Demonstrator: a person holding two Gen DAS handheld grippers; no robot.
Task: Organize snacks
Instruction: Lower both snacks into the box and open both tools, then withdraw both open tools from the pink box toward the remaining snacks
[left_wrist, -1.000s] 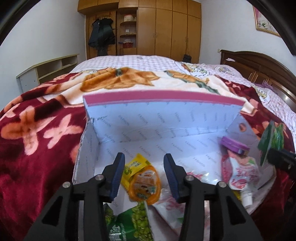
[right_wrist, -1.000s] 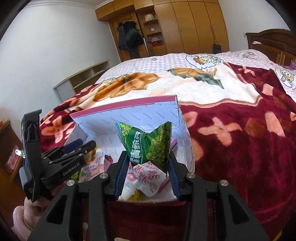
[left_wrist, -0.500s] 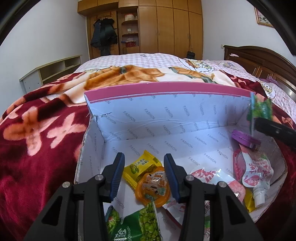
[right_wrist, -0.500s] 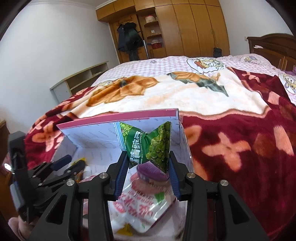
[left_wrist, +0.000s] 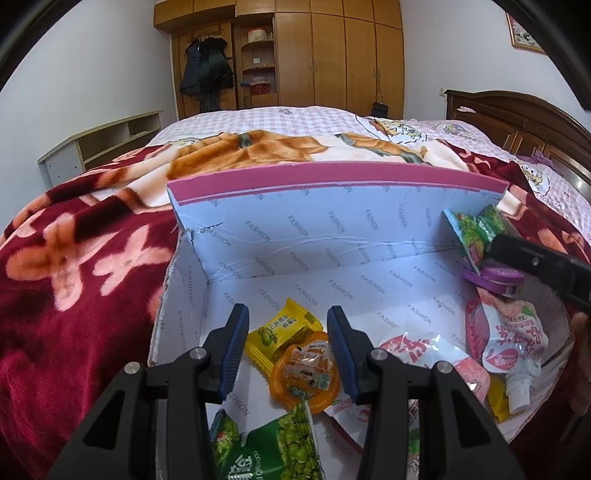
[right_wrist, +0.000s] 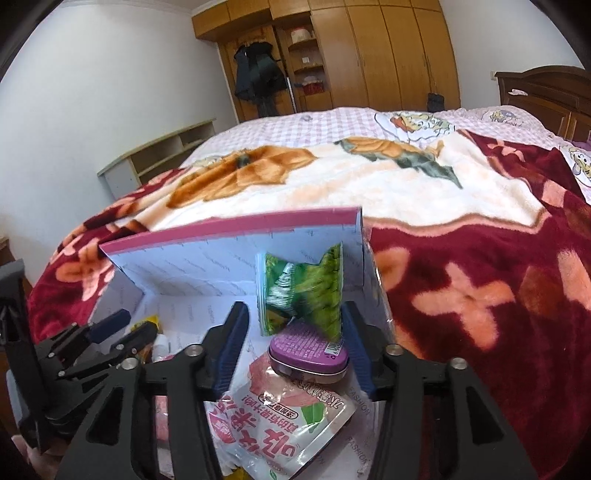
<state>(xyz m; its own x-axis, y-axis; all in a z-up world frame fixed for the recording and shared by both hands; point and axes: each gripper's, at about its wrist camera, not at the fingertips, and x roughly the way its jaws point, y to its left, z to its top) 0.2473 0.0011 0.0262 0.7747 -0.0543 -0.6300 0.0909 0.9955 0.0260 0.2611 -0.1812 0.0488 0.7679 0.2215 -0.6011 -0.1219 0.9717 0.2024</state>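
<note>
Even indoor light, strong fisheye bending, dark vignetted corners.

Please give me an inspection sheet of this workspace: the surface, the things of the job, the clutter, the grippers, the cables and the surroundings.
Surface: floral blanket over a bed.
Job's things: open box with pink rim holds a yellow candy packet, an orange jelly cup, a green pea bag, a pink spouted pouch and a purple tin. A second green pea bag is blurred, between the right jaws.
Clutter: nothing seen.
Grippers: left gripper open over the jelly cup; right gripper opening, pads off the bag.
Cables: nothing seen.
Surroundings: wooden wardrobe, low shelf unit, headboard.
</note>
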